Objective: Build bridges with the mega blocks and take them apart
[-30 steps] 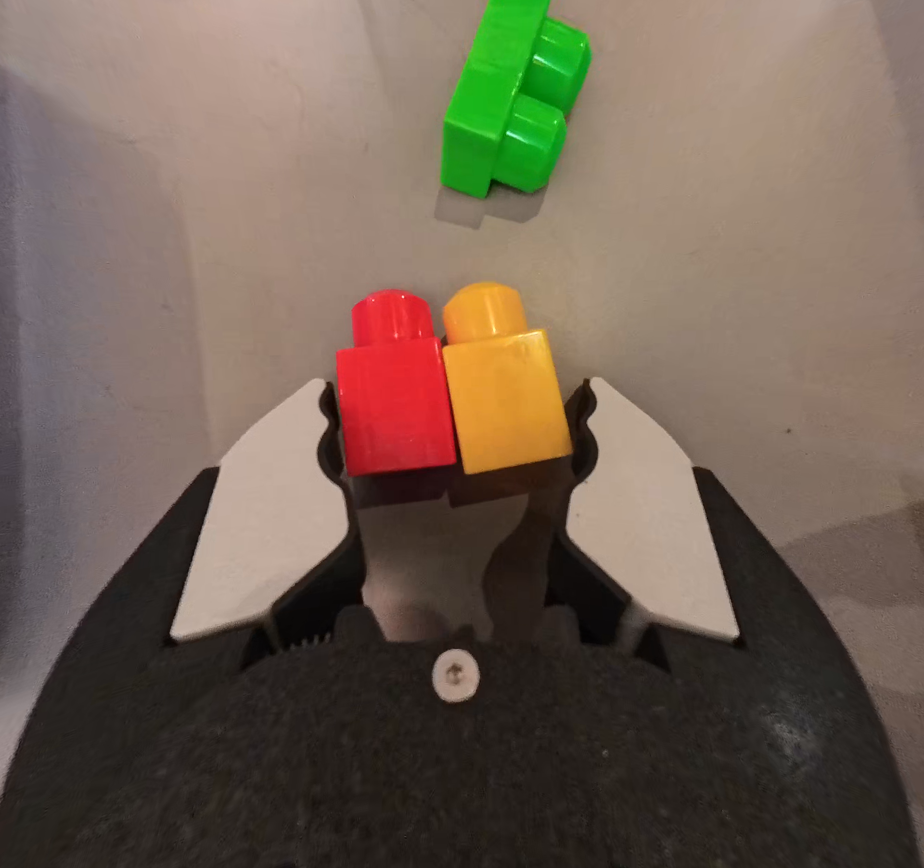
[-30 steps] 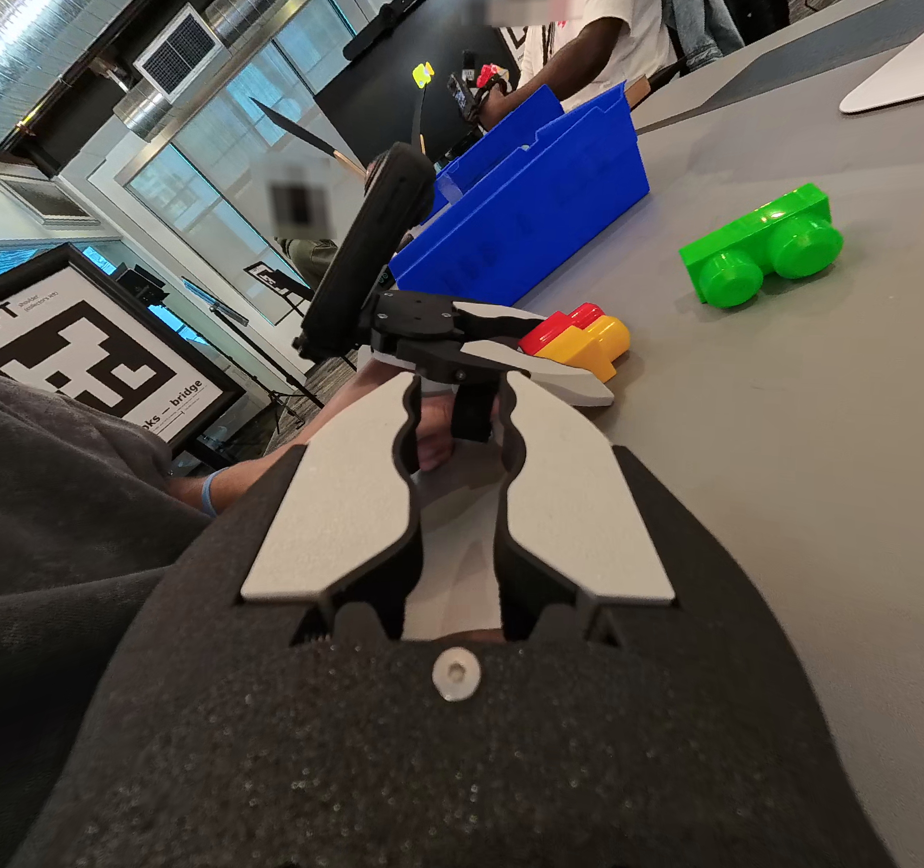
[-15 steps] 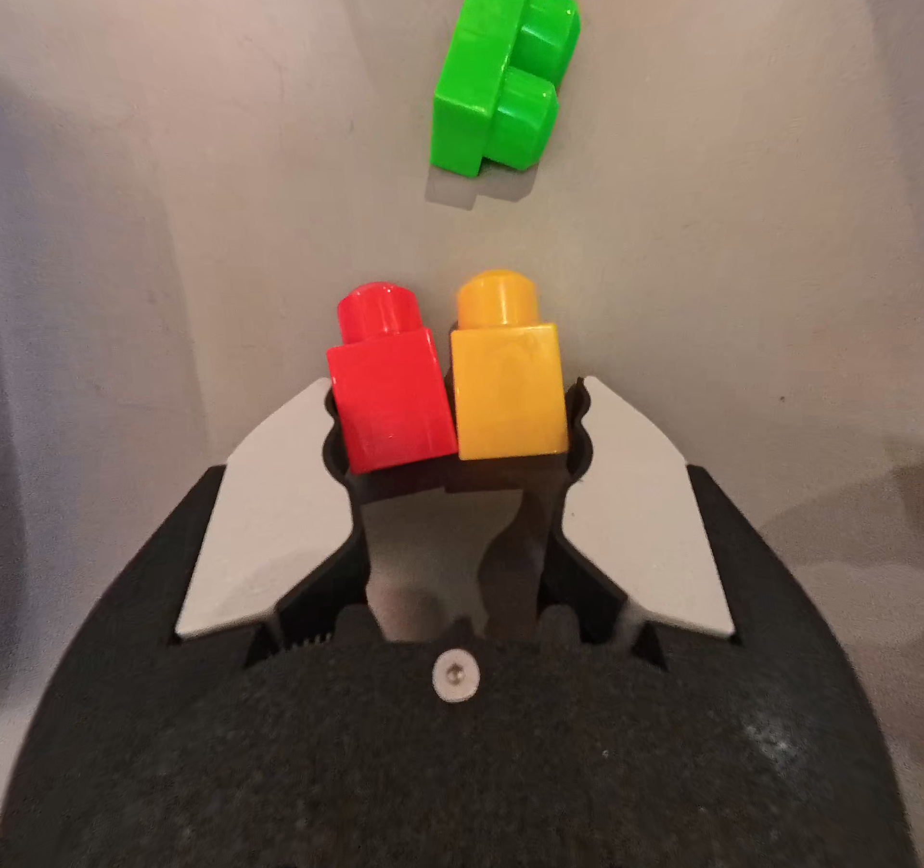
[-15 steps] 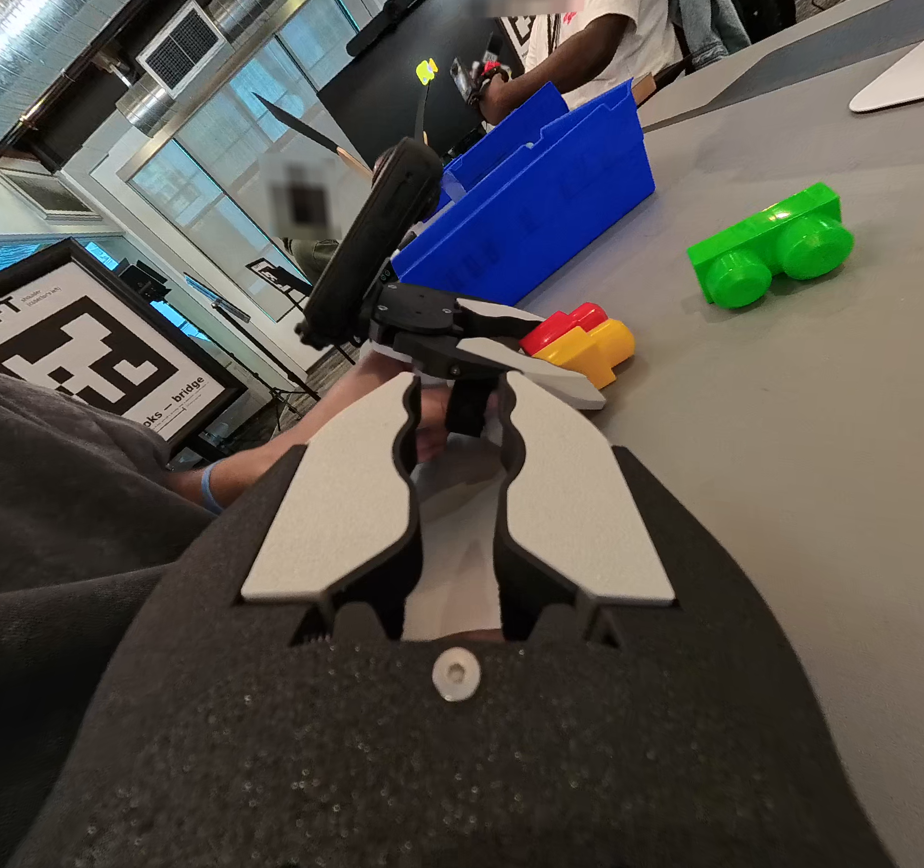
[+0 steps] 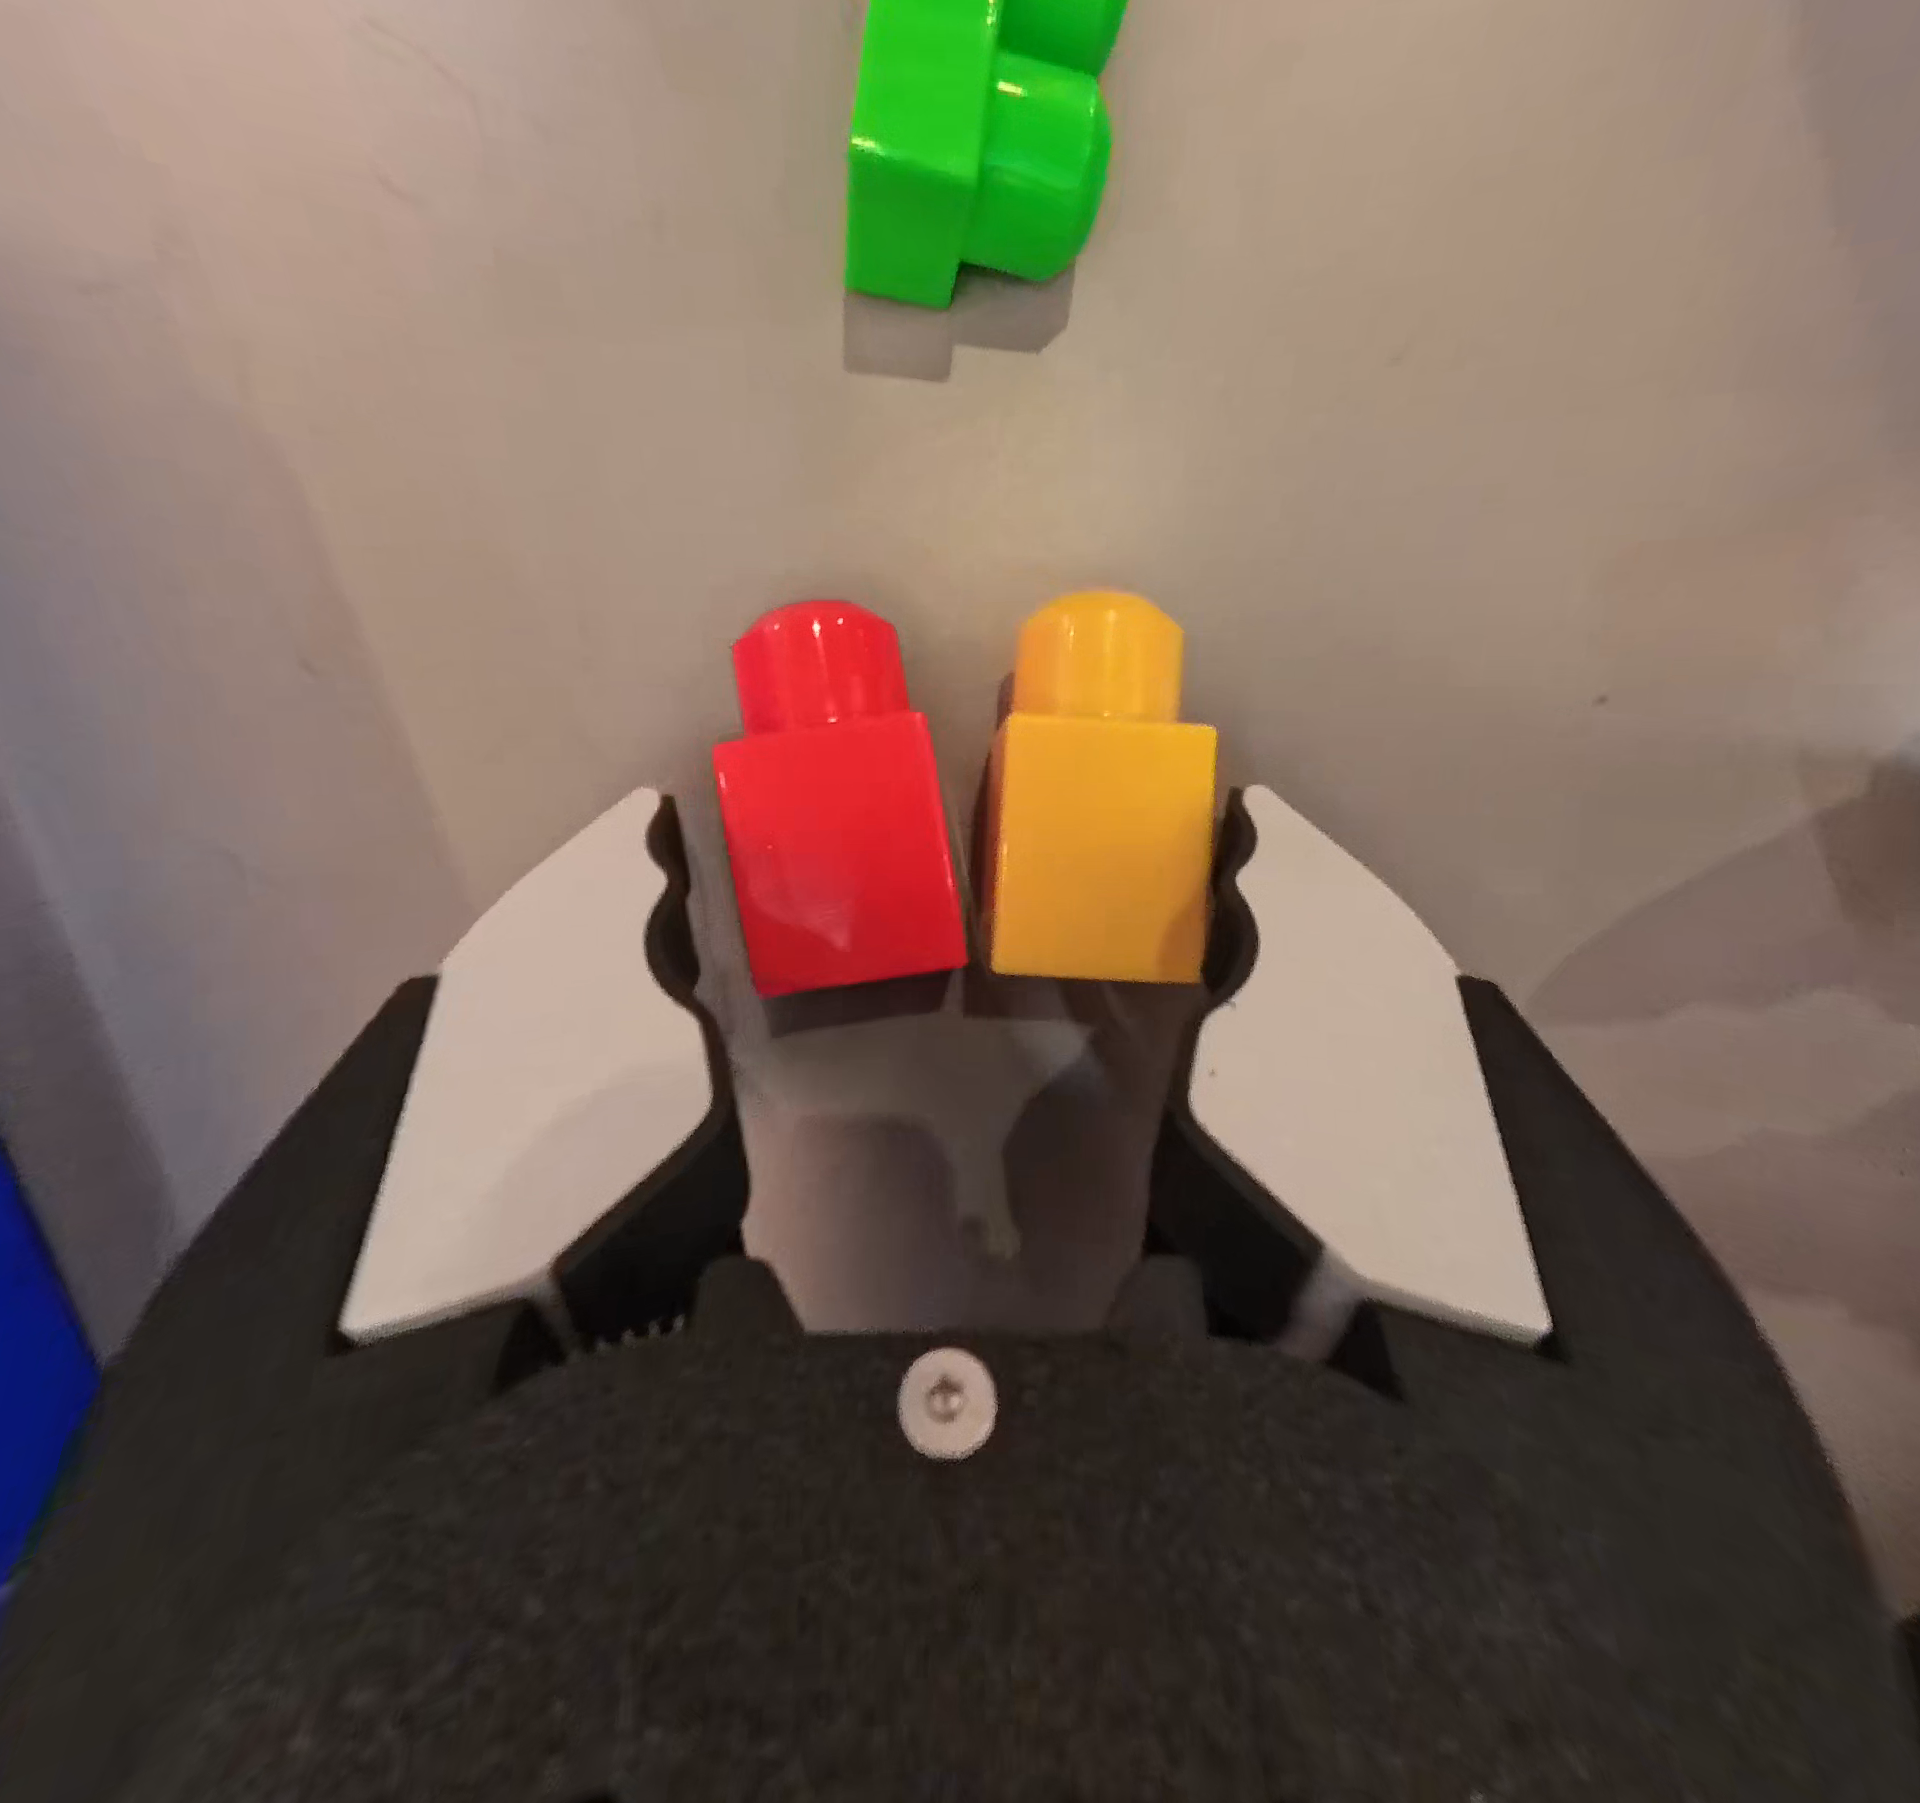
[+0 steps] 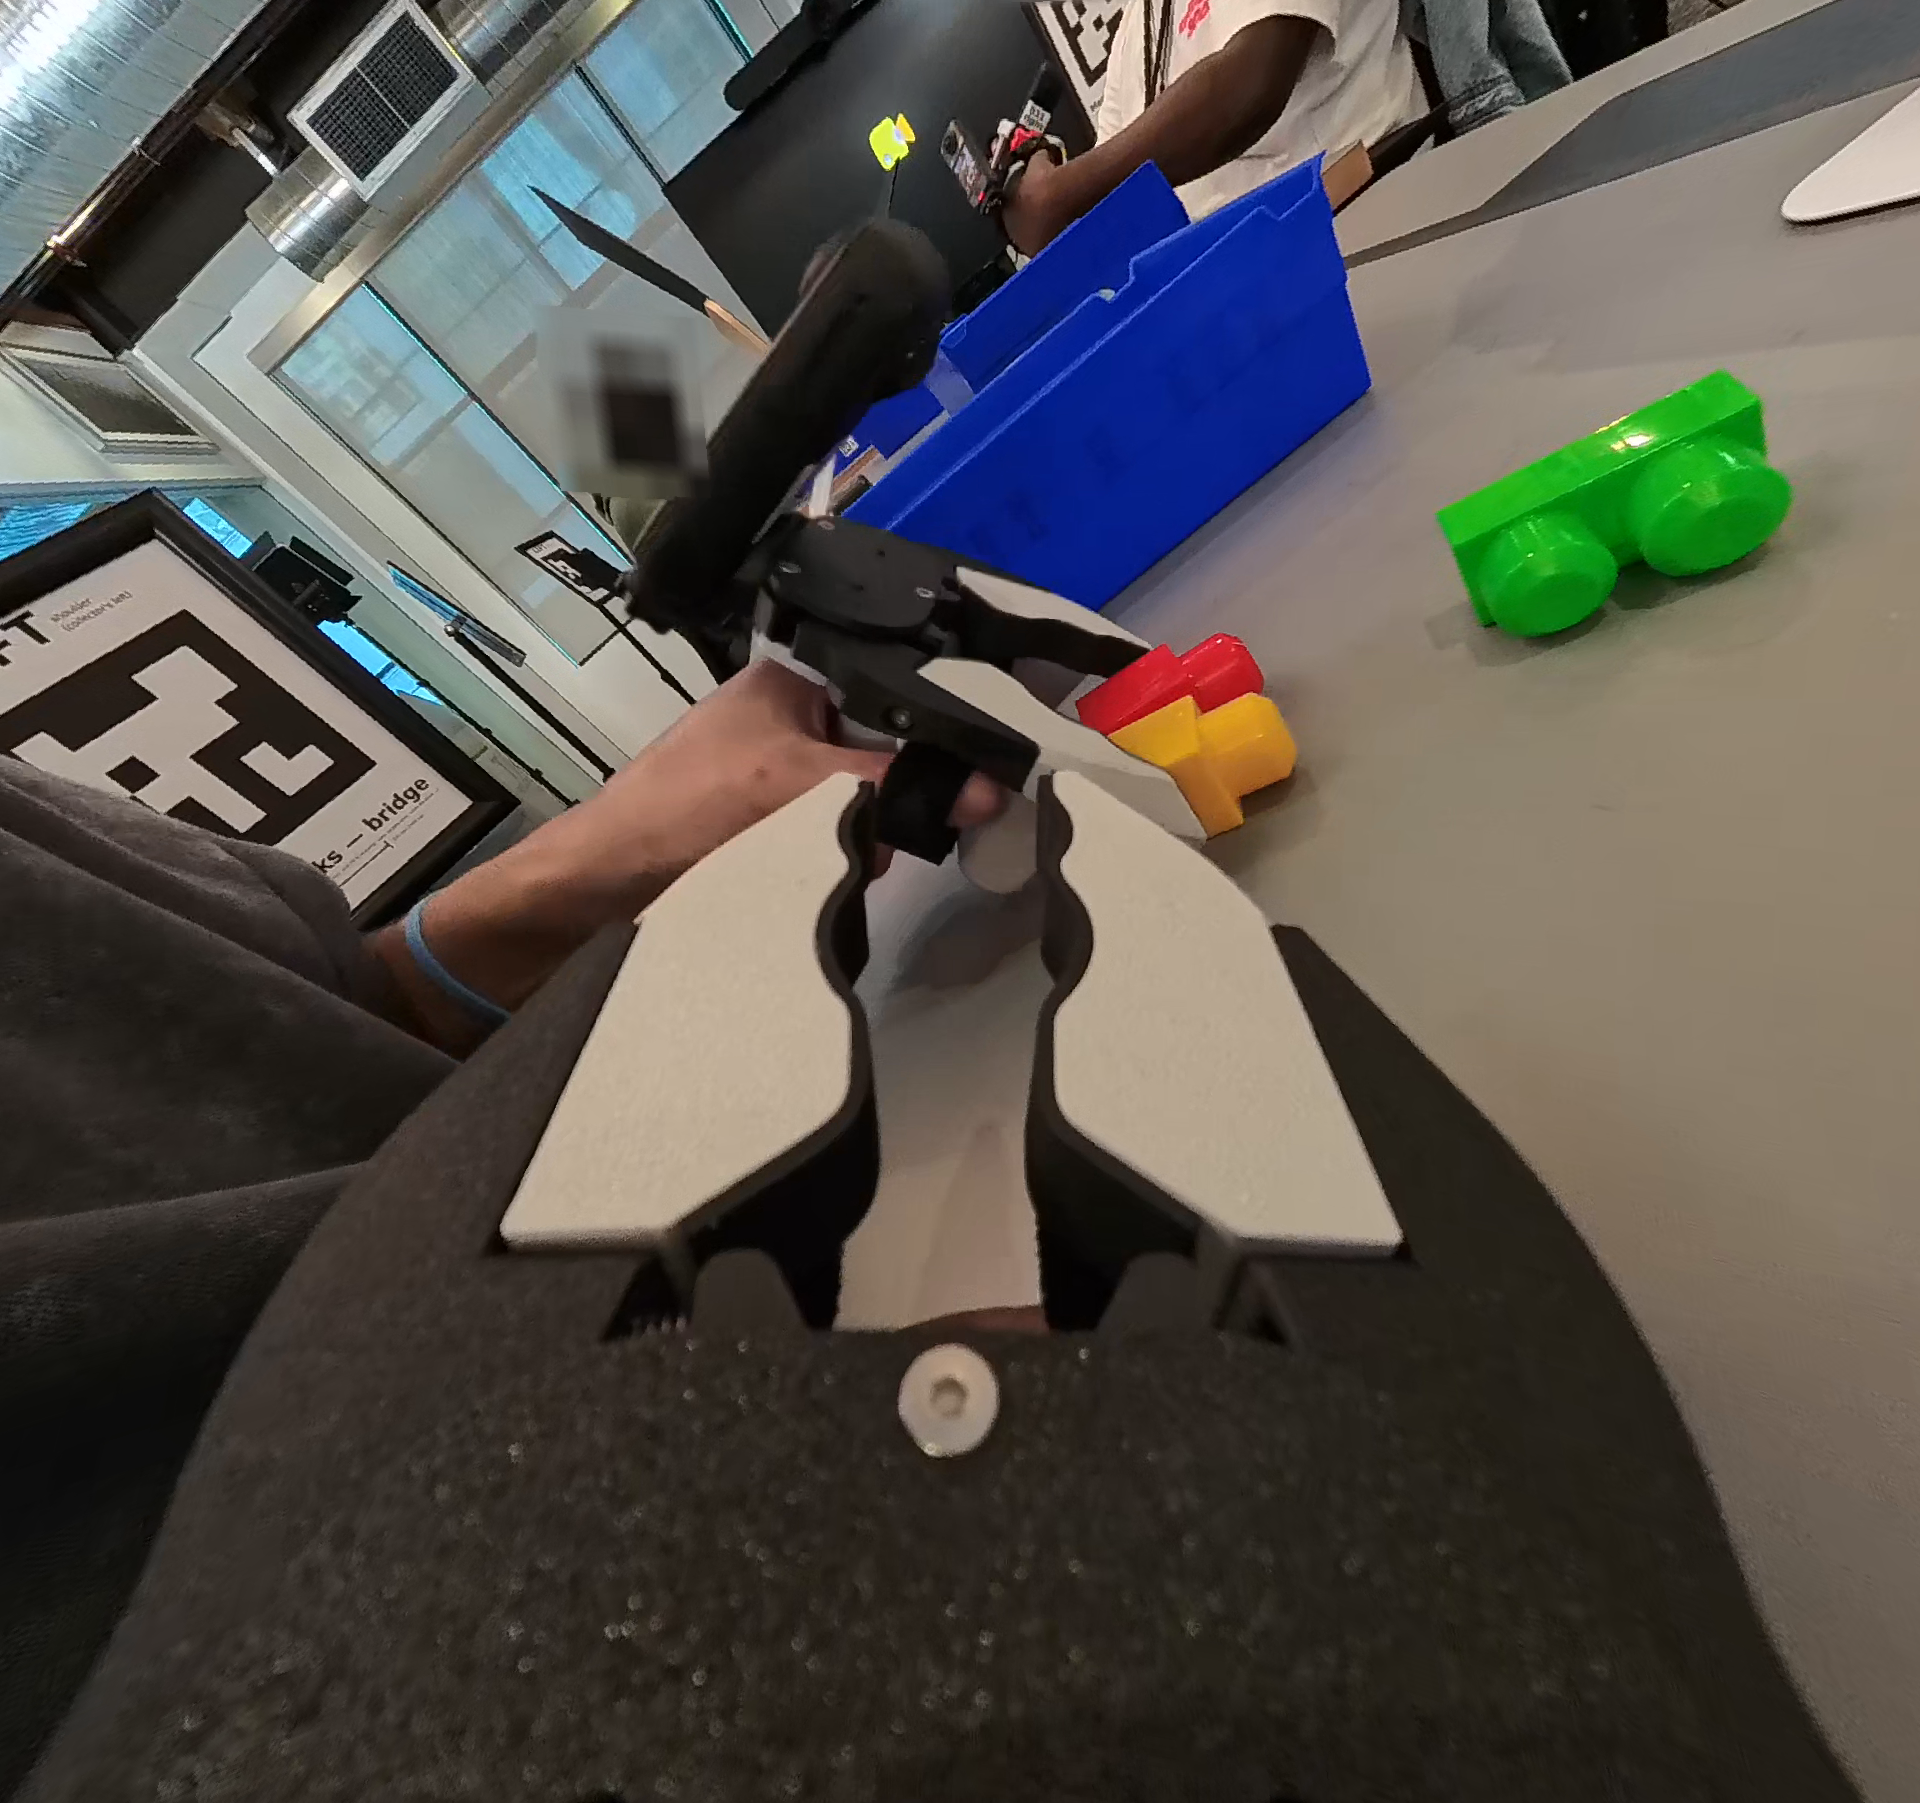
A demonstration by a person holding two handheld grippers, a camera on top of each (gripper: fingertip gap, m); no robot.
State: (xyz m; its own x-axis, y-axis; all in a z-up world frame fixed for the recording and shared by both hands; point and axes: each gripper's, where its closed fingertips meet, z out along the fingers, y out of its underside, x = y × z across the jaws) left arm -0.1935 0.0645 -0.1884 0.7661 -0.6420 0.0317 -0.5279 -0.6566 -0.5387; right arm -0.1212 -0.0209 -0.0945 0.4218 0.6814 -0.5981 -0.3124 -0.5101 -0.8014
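A red block (image 5: 842,870) and a yellow block (image 5: 1101,860) lie on their sides, next to each other, on the grey table (image 6: 1558,922), studs pointing away. They sit between the fingers of my left gripper (image 5: 951,818), which is open. There is a small gap beside the red block, and a slit between the two blocks. A green two-stud block (image 5: 935,91) lies on its side farther ahead. The right wrist view shows the left gripper (image 6: 1153,730), the red (image 6: 1174,683), yellow (image 6: 1226,751) and green (image 6: 1610,506) blocks. My right gripper (image 6: 951,808) is narrowly open, empty, behind the left one.
A blue bin (image 6: 1143,444) stands on the table behind the left gripper; its edge shows in the left wrist view (image 5: 31,1338). A person in a white shirt (image 6: 1278,8) sits beyond it. A hand (image 6: 727,777) holds the left gripper. The green two-stud block (image 5: 935,91) lies around 10 cm away from my left fingertips. Look for it in the right wrist view (image 6: 1493,512) too.
My left gripper's jaws have widened and let go of the red and yellow blocks, which have parted slightly. The right gripper has barely moved.
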